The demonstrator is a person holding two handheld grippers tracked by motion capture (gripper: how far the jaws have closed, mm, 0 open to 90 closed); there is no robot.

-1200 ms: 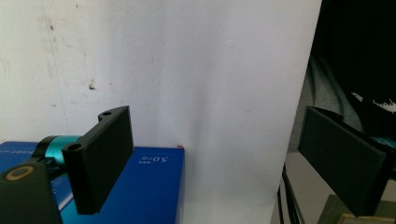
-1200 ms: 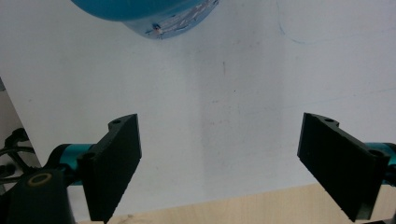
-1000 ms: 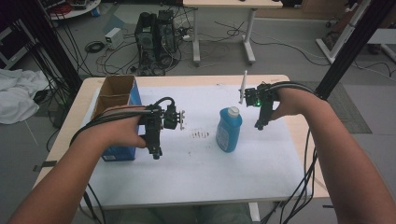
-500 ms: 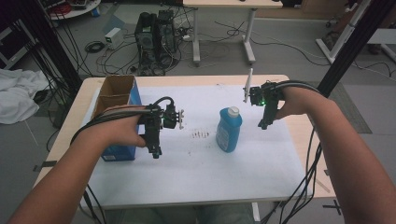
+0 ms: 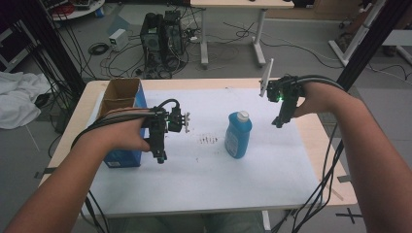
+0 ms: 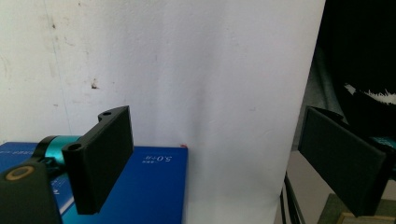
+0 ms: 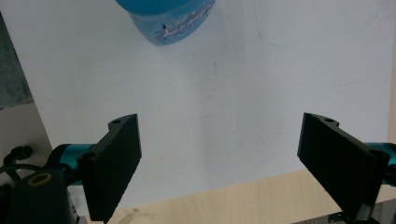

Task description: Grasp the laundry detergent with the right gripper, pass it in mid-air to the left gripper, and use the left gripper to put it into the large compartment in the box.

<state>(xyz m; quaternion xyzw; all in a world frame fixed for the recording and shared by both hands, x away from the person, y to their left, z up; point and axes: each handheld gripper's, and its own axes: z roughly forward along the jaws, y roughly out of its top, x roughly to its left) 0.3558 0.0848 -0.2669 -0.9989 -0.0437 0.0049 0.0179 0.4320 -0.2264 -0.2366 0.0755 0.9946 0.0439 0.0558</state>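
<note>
A blue bottle [image 5: 238, 135] with a white cap stands upright on the white sheet [image 5: 209, 170] in the middle of the table. My right gripper [image 5: 278, 124] hangs to its right, apart from it and pointing down. Its jaws are open in the right gripper view [image 7: 219, 135], with bare sheet between them and the bottle's base [image 7: 168, 18] at the top edge. My left gripper [image 5: 159, 158] is held beside a blue box [image 5: 121, 121] at the left. It is open [image 6: 215, 140] over the sheet, next to the box's blue side [image 6: 154, 186].
The blue box has an open cardboard-brown top. Small dark marks [image 5: 209, 140] lie on the sheet left of the bottle. The wooden table edge [image 5: 320, 160] borders the sheet at the right. Cables trail from both grippers, and floor clutter lies beyond the table.
My right gripper has drifted a little to the right, away from the bottle. The left gripper and the bottle have not moved.
</note>
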